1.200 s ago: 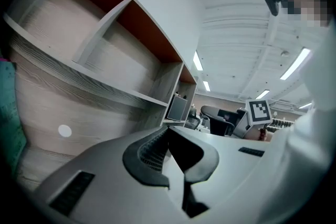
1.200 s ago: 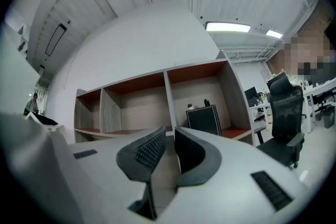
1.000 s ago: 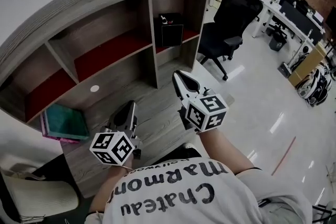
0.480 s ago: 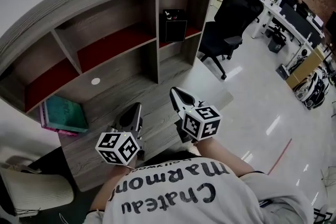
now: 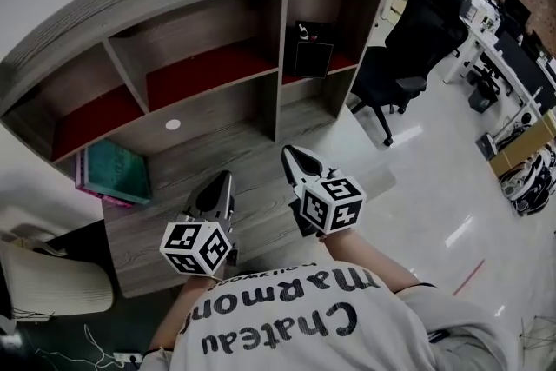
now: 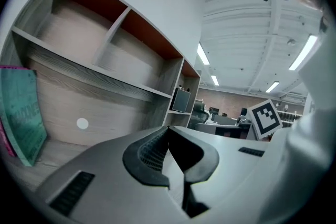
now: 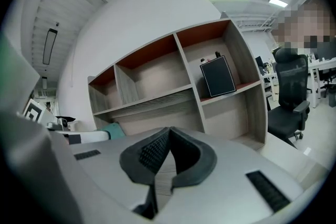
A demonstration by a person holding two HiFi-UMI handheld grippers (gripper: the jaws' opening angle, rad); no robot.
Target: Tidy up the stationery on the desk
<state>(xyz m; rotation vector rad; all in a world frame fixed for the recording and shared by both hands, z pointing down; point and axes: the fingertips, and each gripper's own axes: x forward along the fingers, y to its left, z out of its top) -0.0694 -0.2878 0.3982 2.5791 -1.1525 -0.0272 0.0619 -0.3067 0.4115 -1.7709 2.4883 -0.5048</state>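
Observation:
A teal book (image 5: 117, 172) lies on a pink one at the desk's far left, under the shelf unit; it also shows in the left gripper view (image 6: 20, 113). A black box (image 5: 311, 54) leans in the right shelf compartment, seen too in the right gripper view (image 7: 218, 76). My left gripper (image 5: 223, 178) hangs over the near middle of the desk (image 5: 252, 165), shut and empty. My right gripper (image 5: 290, 150) is beside it, a little farther right, also shut with nothing between its jaws.
A grey wooden shelf unit (image 5: 208, 69) with red-backed compartments stands on the desk's rear. A white round cable cap (image 5: 173, 124) sits in the desktop. A black office chair (image 5: 408, 56) stands to the right, a white chair (image 5: 52, 287) at the left.
The view has shifted so the shelf and desk sit farther right and lower. Both grippers stay shut and side by side over the desk's near edge.

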